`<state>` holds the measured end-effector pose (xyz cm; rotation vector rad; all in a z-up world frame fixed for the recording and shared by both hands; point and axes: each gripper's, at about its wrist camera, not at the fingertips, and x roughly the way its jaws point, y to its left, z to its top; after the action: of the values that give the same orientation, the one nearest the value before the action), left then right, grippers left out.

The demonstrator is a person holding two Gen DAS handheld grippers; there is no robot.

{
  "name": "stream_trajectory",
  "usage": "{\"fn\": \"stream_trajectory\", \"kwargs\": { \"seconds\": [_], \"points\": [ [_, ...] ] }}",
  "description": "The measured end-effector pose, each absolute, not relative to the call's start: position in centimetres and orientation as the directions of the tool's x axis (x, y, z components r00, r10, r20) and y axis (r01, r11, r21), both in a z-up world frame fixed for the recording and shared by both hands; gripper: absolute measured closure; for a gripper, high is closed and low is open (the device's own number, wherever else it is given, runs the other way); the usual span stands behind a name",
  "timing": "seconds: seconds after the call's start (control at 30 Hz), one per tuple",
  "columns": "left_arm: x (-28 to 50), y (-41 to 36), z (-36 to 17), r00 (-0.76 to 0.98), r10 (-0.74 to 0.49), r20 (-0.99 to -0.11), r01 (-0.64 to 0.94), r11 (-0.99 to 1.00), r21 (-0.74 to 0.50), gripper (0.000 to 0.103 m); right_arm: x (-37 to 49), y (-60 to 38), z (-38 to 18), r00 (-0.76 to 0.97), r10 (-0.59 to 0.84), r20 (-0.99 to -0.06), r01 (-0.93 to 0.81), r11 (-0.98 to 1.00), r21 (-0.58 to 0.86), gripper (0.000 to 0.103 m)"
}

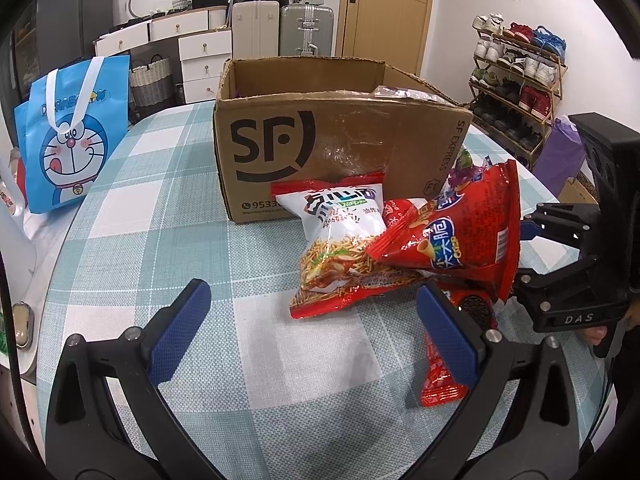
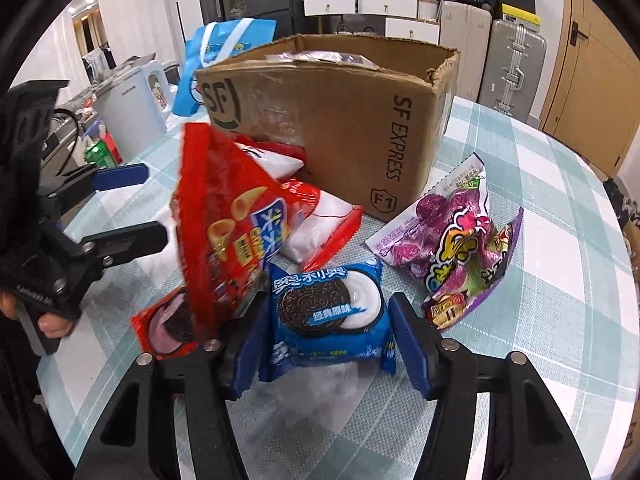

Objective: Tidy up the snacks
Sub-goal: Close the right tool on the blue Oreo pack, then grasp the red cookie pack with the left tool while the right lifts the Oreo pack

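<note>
Clamping my right gripper (image 2: 326, 332) on the blue Oreo pack (image 2: 326, 312); left gripper (image 1: 312, 320) apart; one purple bag is already in the box (image 2: 340, 100) upper centre, several snacks remain.

Both wrist views look down, close, sharing the cardboard box (image 1: 320, 136).

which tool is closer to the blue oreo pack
Right. The right tool has its fingers on either side of the blue Oreo pack. The left tool hangs open over bare tablecloth, away beyond the red cone-snack bag.
</note>
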<state>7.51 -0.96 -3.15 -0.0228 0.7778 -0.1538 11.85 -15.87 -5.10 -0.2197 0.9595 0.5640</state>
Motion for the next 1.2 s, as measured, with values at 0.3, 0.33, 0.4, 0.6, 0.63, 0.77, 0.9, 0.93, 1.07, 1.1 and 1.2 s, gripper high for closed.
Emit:
{"fn": "stream_trajectory", "kwargs": {
  "seconds": [0.3, 0.33, 0.4, 0.6, 0.63, 0.77, 0.9, 0.93, 1.07, 1.1, 1.2],
  "points": [
    [7.5, -1.0, -3.3, 0.699, -0.146, -0.700, 0.130, 0.989, -0.075, 0.000, 11.1, -15.0, -4.9, 0.491, 0.314, -0.813, -0.521, 0.854, 0.015, 0.053],
    [7.5, -1.0, -3.3, 0.700, -0.145, -0.700, 0.130, 0.989, -0.075, 0.000, 10.8, -15.0, -4.7, 0.501, 0.309, -0.808, -0.516, 0.856, 0.008, 0.054],
    [7.5, -1.0, -3.3, 0.700, -0.145, -0.699, 0.128, 0.989, -0.077, 0.001, 10.1, -15.1, -4.4, 0.522, 0.302, -0.798, -0.504, 0.863, -0.003, 0.055],
    [7.7, -0.9, -3.4, 0.700, -0.143, -0.699, 0.126, 0.989, -0.075, 0.000, 7.8, -16.3, -2.8, 0.588, 0.342, -0.733, -0.457, 0.888, 0.048, 0.055],
    [7.7, -1.0, -3.3, 0.701, -0.143, -0.699, 0.127, 0.989, -0.075, 0.000, 7.6, -16.5, -2.6, 0.592, 0.353, -0.725, -0.453, 0.889, 0.063, 0.055],
    [7.7, -1.0, -3.4, 0.700, -0.143, -0.700, 0.128, 0.989, -0.074, 0.000, 7.0, -17.2, -2.4, 0.604, 0.396, -0.692, -0.439, 0.890, 0.126, 0.055],
    [7.6, -1.0, -3.4, 0.702, -0.142, -0.698, 0.128, 0.989, -0.072, 0.000, 6.7, -17.5, -2.4, 0.596, 0.389, -0.702, -0.437, 0.891, 0.123, 0.055],
    [7.5, -1.1, -3.3, 0.704, -0.145, -0.695, 0.134, 0.989, -0.070, 0.001, 6.7, -17.6, -2.4, 0.595, 0.389, -0.704, -0.436, 0.891, 0.124, 0.055],
    [6.9, -1.6, -3.3, 0.696, -0.203, -0.689, 0.176, 0.978, -0.111, 0.001, 6.8, -17.6, -2.6, 0.580, 0.404, -0.708, -0.442, 0.885, 0.143, 0.055],
    [6.8, -1.9, -3.3, 0.687, -0.228, -0.690, 0.199, 0.972, -0.124, 0.001, 6.9, -17.4, -2.7, 0.575, 0.405, -0.711, -0.445, 0.884, 0.143, 0.055],
    [6.4, -3.3, -3.4, 0.669, -0.245, -0.702, 0.245, 0.964, -0.103, 0.000, 6.9, -17.3, -2.9, 0.572, 0.405, -0.713, -0.448, 0.883, 0.142, 0.055]
  ]
}}
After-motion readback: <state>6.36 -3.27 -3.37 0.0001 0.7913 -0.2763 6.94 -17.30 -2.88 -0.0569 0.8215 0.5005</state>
